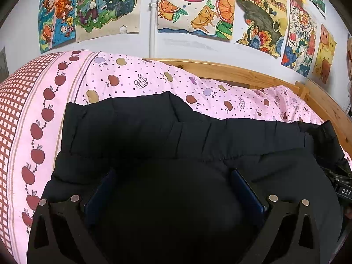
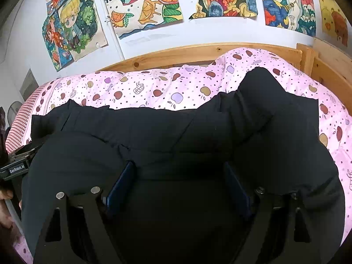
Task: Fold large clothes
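Two wide-spread tools, left tool [image 1: 173, 182] and right tool [image 2: 179, 176], each straddle bulging black jacket [image 1: 136, 129] fabric; grip unclear.

I see the jacket [image 1: 136, 132] spread across the quilt [image 1: 123, 77] on the bed. The bed frame [image 2: 176, 54] runs behind it, with drawings [image 2: 143, 4] on the wall above.

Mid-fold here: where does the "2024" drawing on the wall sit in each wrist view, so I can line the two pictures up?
Left wrist view: the 2024 drawing hangs at the upper right, above the wooden bed frame.
Right wrist view: the 2024 drawing is at the top right, partly cut by the picture's edge.
Shared landmark: the orange-slice drawing, top centre in the left view, upper left of centre in the right.
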Demonstrator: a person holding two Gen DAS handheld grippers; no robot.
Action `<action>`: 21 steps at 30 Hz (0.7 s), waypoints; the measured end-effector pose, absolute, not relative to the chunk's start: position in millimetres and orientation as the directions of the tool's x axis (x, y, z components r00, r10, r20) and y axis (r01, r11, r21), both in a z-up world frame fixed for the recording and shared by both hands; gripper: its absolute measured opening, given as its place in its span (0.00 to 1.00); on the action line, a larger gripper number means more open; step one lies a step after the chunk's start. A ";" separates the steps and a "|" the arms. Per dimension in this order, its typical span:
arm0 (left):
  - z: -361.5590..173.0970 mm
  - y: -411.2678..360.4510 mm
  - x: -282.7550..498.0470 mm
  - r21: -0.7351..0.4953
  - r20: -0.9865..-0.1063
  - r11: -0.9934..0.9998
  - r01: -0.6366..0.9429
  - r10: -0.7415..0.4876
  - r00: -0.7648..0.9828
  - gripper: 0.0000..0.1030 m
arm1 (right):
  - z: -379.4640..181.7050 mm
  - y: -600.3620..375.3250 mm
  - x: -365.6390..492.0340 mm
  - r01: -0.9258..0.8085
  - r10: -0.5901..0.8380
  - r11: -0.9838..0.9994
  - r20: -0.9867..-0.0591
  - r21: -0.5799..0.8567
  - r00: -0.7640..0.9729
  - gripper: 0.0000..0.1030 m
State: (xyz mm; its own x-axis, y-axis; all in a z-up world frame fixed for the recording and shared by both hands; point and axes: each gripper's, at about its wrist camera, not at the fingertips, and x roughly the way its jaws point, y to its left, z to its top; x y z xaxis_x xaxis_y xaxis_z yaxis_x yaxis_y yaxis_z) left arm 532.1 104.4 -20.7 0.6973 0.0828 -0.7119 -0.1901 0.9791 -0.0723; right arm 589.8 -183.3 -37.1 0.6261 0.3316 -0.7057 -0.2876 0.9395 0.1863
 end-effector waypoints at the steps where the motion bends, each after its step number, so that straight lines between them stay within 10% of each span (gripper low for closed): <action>1: -21.1 104.0 532.4 -0.071 -0.711 0.979 -0.191 0.084 0.698 1.00 | -37.7 -182.4 590.0 -0.287 0.332 0.939 -0.704 0.187 0.628 0.77; 21: -19.7 103.1 507.9 -0.092 -0.639 0.982 -0.165 0.069 0.766 1.00 | -31.1 -199.3 560.7 -0.295 0.363 0.931 -0.597 0.213 0.716 0.78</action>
